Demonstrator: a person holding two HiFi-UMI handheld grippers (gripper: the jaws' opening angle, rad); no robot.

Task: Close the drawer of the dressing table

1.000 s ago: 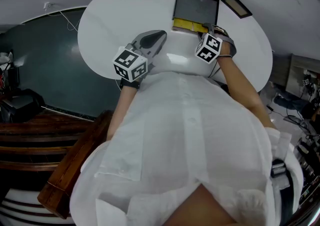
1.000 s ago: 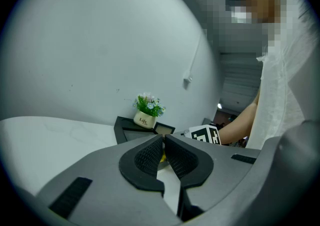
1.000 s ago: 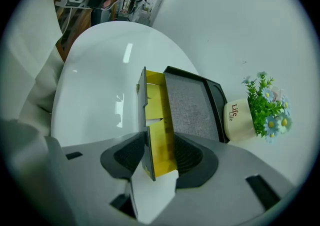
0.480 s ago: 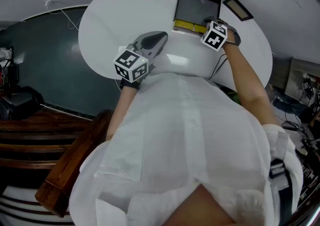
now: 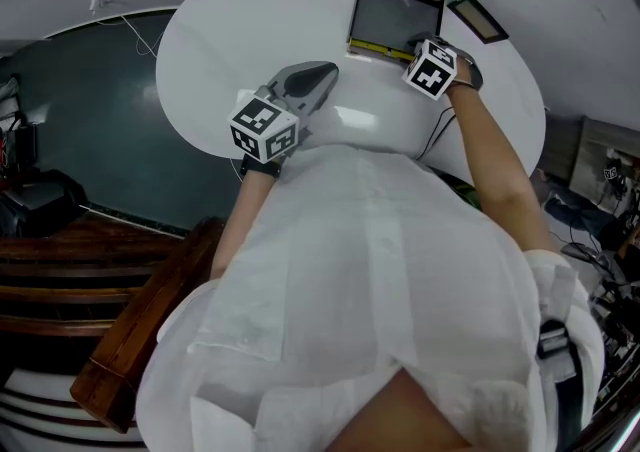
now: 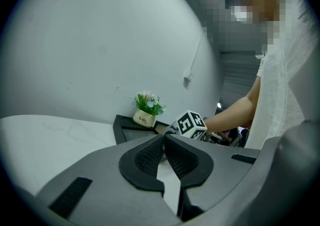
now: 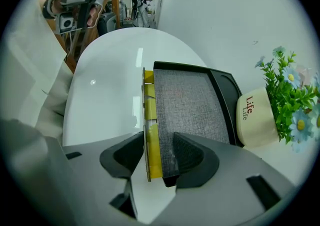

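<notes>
The drawer shows as a yellow front standing slightly proud of a low black box with a grey fabric-textured top, which sits at the far side of the white oval tabletop, just beside a small flower pot. The right tongs point steeply down over that front. Their jaws have just been closing but remain apart, with the yellow panel and the box's lip between them and no pad clearly pressing on either. The left tongs are closed on nothing and hover over bare tabletop, well apart from the box. The front looks thin, stiff and light, so the drawer should slide with little force. A flat push near the middle of the panel seems safer than a pinch at one end, which could skew it. The box itself also looks light and may skid on the glossy surface unless braced. The drawer's inside, its runners and its depth are hidden. In the head view the person's shirt covers the near edge of the tabletop, and a dark flat framed item beside the pot is too small to identify.
</notes>
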